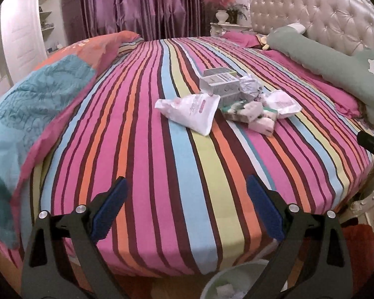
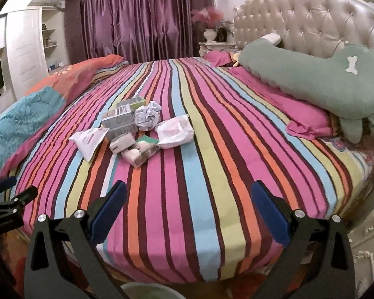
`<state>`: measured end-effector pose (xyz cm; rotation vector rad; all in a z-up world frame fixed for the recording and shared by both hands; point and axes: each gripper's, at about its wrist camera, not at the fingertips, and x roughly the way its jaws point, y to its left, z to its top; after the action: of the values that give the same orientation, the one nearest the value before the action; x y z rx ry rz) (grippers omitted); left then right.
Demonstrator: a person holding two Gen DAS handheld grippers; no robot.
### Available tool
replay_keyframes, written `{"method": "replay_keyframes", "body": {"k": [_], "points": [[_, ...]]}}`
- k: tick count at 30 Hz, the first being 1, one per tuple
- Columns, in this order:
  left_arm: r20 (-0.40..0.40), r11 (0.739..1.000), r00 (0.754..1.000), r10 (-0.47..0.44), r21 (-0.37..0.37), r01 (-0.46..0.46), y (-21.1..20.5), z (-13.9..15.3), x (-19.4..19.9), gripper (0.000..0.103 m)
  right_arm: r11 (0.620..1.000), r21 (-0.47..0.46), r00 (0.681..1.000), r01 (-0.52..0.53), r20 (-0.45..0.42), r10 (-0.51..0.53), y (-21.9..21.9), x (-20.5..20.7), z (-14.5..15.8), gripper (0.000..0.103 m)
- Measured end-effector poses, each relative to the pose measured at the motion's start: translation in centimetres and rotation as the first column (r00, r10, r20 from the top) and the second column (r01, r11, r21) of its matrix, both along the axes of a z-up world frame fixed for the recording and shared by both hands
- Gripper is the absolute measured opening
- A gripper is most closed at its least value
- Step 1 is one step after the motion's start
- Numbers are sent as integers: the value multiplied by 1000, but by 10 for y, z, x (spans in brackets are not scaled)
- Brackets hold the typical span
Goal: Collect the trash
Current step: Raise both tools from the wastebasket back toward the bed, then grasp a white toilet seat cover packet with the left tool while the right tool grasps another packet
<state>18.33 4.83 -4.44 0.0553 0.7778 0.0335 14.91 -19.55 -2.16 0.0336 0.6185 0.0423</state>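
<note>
Left wrist view: both tongs, left tongs (image 1: 185, 208) and right tongs (image 2: 189, 211), gape empty over the bed's (image 1: 142, 149) edge. Reach midway, pinching the white bag (image 1: 190, 108) first; bin (image 1: 234, 281) waits below.

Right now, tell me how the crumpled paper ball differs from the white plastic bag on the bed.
The crumpled paper ball is rounded and bunched up; the white plastic bag lies flat and limp. The ball sits toward the back of the pile beside the boxes; the bag lies at the pile's left edge. Both are whitish and rest on the striped sheet.
</note>
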Motion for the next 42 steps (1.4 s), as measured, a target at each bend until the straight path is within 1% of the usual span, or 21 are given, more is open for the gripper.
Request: {"method": "replay_keyframes", "body": {"k": [3, 7, 11, 15, 21, 28, 30, 32, 36, 37, 40, 42], "points": [[-10, 1000, 1000, 3, -16, -3, 3, 0, 20, 93, 999, 3, 999, -36, -21, 36, 5, 17, 0, 95], [-22, 1000, 1000, -10, -19, 9, 5, -2, 46, 93, 997, -7, 996, -80, -41, 80, 14, 42, 0, 95], [-43, 999, 999, -9, -48, 6, 11, -8, 72, 93, 994, 11, 992, -109, -67, 110, 19, 64, 0, 95], [-45, 1000, 999, -10, -15, 10, 14, -13, 100, 93, 992, 1, 988, -124, -88, 123, 23, 88, -2, 95], [-59, 999, 998, -35, 10, 36, 14, -20, 141, 93, 991, 23, 979, -133, -155, 135, 24, 134, -10, 95], [-98, 995, 992, -80, 48, 85, 9, -30, 187, 93, 992, -6, 970, -130, -207, 126, 23, 179, -20, 95], [-107, 995, 990, -89, 27, 92, 7, -32, 196, 93, 991, -18, 964, -131, -236, 123, 21, 193, -26, 95], [-121, 995, 989, -90, 22, 93, 5, -37, 204, 93, 990, -12, 953, -141, -272, 133, 20, 203, -33, 95], [-147, 993, 984, -96, 50, 105, -1, -49, 217, 93, 989, -10, 944, -149, -298, 139, 20, 216, -41, 95], [-148, 993, 985, -93, 60, 103, -2, -51, 220, 93, 989, -9, 943, -149, -301, 139, 20, 218, -43, 95], [-141, 994, 987, -81, 61, 90, -4, -55, 226, 93, 991, -11, 939, -134, -321, 124, 19, 226, -50, 95], [-148, 992, 985, -83, 83, 96, -9, -59, 231, 93, 990, -6, 930, -141, -344, 131, 21, 230, -58, 95]]}}
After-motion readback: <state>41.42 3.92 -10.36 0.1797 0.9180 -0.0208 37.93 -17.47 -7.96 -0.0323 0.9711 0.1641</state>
